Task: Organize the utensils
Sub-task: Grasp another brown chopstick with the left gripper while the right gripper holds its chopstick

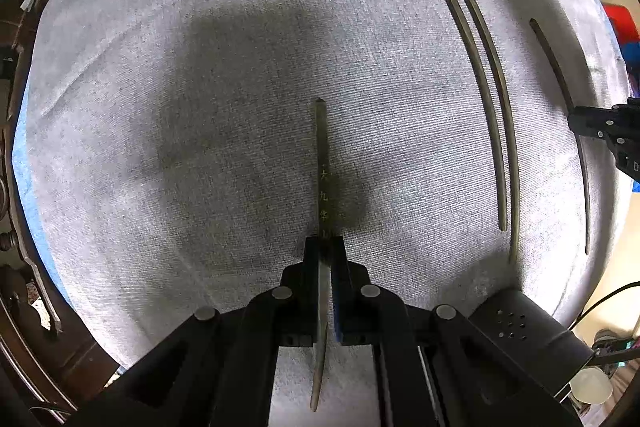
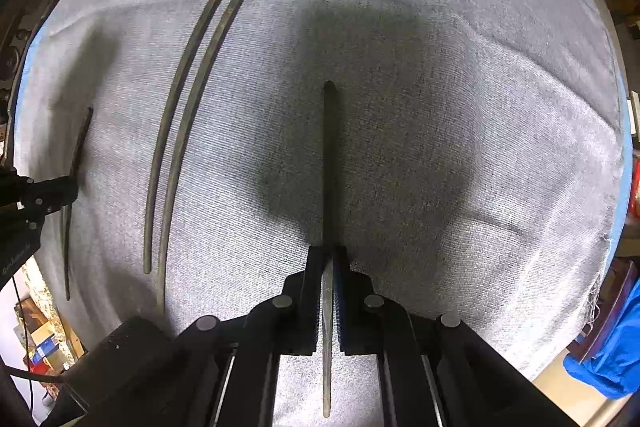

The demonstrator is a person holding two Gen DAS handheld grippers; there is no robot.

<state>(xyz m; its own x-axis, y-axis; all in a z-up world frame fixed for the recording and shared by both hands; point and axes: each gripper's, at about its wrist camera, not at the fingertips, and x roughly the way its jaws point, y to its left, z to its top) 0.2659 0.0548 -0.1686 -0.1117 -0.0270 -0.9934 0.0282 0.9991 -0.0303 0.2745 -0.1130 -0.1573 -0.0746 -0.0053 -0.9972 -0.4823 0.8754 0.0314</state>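
My left gripper [image 1: 325, 241] is shut on a dark chopstick [image 1: 321, 163] with gold characters, held above the grey cloth [image 1: 200, 107], pointing forward. My right gripper [image 2: 329, 251] is shut on a second dark chopstick [image 2: 329, 155], also above the cloth. Two more chopsticks [image 1: 476, 75] lie side by side on the cloth between the grippers; they also show in the right wrist view [image 2: 180, 107]. The right gripper [image 1: 600, 127] with its chopstick shows at the right edge of the left view. The left gripper [image 2: 44, 195] shows at the left edge of the right view.
The grey cloth [image 2: 480, 107] covers a table with a blue layer at its edges. Dark wooden furniture [image 1: 16, 187] borders the left side. Blue fabric [image 2: 608, 347] and cardboard clutter lie beyond the table edge.
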